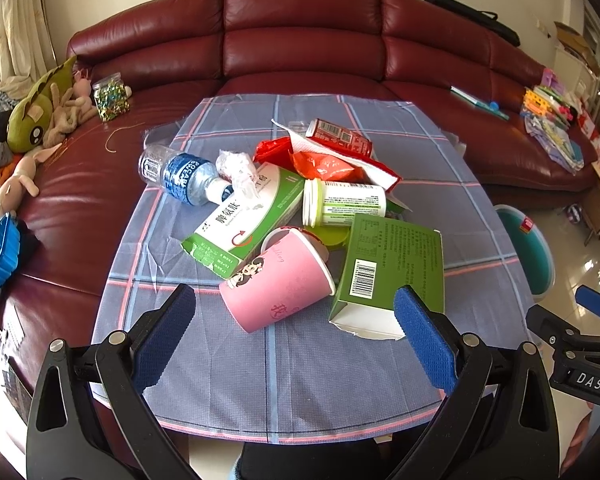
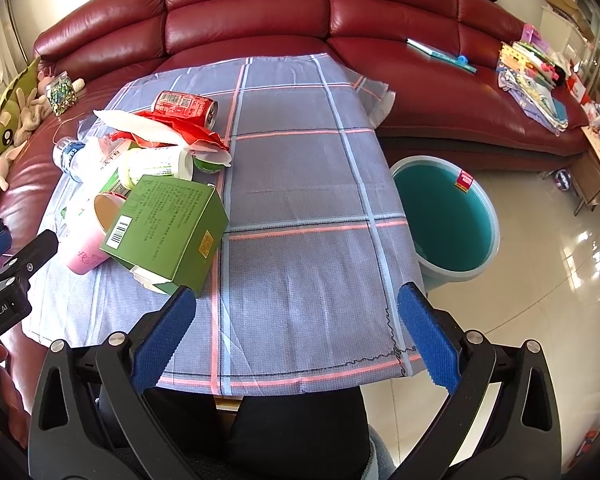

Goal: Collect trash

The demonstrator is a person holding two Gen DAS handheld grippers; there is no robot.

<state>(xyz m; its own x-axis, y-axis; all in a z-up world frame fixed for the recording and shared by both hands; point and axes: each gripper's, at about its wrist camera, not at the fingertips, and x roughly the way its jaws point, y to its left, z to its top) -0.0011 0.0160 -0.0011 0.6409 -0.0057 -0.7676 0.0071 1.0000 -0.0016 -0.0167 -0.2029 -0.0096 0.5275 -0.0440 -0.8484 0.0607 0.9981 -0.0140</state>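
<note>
Both tongs gape wide and empty, the left gripper facing the pink cup lying just ahead, nearer than the right gripper, the bin off right.

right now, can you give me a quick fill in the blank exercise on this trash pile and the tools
1. The pink paper cup lies on its ____.
2. The bin beside the table is ____ inside.
3. Both the left tool and the right tool have their jaws ____.
4. The red can lies at the pile's ____ end.

Missing words: side; teal; open; far
</note>
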